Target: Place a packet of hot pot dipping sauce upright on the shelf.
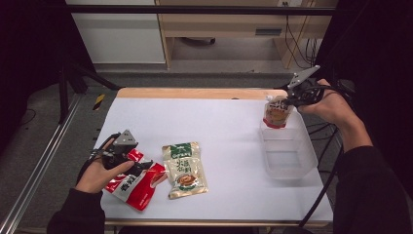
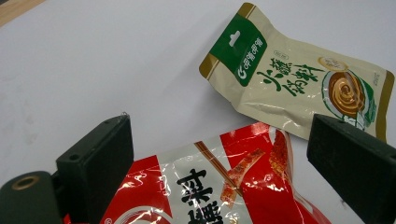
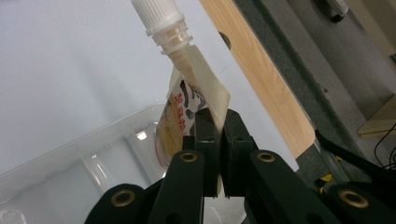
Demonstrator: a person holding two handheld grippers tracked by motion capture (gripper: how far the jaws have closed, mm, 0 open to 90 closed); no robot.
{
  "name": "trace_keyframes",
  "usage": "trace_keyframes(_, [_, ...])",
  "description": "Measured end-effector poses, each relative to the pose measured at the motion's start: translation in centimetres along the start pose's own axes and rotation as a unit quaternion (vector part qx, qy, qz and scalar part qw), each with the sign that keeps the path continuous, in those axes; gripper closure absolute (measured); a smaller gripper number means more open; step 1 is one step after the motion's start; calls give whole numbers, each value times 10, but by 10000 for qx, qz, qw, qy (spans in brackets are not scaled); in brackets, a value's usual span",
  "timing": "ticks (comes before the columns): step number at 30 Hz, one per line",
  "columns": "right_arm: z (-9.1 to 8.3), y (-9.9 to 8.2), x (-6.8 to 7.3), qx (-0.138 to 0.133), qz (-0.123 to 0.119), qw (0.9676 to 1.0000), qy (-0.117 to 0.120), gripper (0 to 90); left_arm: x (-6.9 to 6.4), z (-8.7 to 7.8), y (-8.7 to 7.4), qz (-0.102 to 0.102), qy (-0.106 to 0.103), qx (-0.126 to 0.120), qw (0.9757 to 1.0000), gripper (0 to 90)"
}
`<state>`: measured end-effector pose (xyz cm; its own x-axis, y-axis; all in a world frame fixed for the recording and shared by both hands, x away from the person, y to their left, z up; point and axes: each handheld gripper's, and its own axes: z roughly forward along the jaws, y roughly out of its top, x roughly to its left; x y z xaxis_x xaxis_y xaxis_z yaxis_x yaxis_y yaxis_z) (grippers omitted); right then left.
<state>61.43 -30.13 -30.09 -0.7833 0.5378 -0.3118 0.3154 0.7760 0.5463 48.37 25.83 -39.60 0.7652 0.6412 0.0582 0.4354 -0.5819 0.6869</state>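
Glossy red-and-white crinkled plastic snack packet [image 1: 135, 184] lies flat at the near left of the white matte tabletop [image 1: 219, 126], under the left black two-jaw gripper [image 1: 141, 166]. In the left gripper view the packet [image 2: 219, 186] fills the space between the two blocky black jaws, which stand wide apart, one on each side of its top edge; nothing gripped. Whether the jaws touch the foil, cannot tell. The person's left hand [image 1: 100, 175] wraps the gripper body, dark sleeve behind.

Just right of the red packet, edges near or slightly overlapping: a flat cream foil sachet with a green header and hang hole [image 1: 184, 169], printed bowl picture, lying face up. In the left gripper view it [image 2: 299, 79] sits beyond the red packet, tilted.

Far right: clear rigid rectangular plastic tub [image 1: 287, 152], shallow, rounded corners, on the table edge. Right black two-jaw gripper [image 1: 288, 101] held by the right hand [image 1: 328, 105] above the tub's far end. Jaws closed tight on the upper seam of a soft cream-and-orange spouted pouch with a white ribbed screw cap [image 3: 187, 88]. Pouch [image 1: 276, 112] hangs upright, bottom dipping over or just inside the tub's far wall, spout on top.

Light wood strip [image 1: 195, 92] edges the table's far side.
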Motion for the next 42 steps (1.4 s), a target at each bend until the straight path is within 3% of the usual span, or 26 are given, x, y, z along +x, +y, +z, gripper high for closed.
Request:
trace_keyframes(4, [11,-5,4,32,4,9999,98,876,1,-1,-1,-19,11,-14,10000,74])
trace_keyframes(17, [34,-22,10,-24,393,9988,290,872,3,0,-3,-70,20,21,10000,74])
trace_keyframes(24, [34,-27,8,-16,632,9977,259,823,4,0,-3,-90,10,6,10000,75])
trace_keyframes(27, [33,-28,8,-2,716,9971,241,775,5,-2,-4,-95,15,-6,10000,75])
trace_keyframes(29, [32,-28,10,-13,791,9966,240,671,5,-3,-4,-114,22,-21,9999,75])
trace_keyframes(32, [26,-26,14,-15,880,9961,0,473,6,-3,-4,-118,42,-25,9999,75])
trace_keyframes(33, [26,-26,14,-15,880,9961,0,473,6,-3,-5,-123,41,-18,9999,75])
trace_keyframes(35, [21,-23,18,-65,925,9956,-153,387,6,-2,-5,-126,48,-10,9999,75])
trace_keyframes(39, [8,-14,39,-198,899,9944,-524,252,3,3,-3,-37,32,26,10000,76])
trace_keyframes(41, [7,-12,43,-239,939,9938,-553,239,3,4,-3,-38,3,-11,10000,77])
trace_keyframes(42, [3,-8,53,-317,999,9926,-606,213,1,5,-2,-17,-7,-6,10000,79])
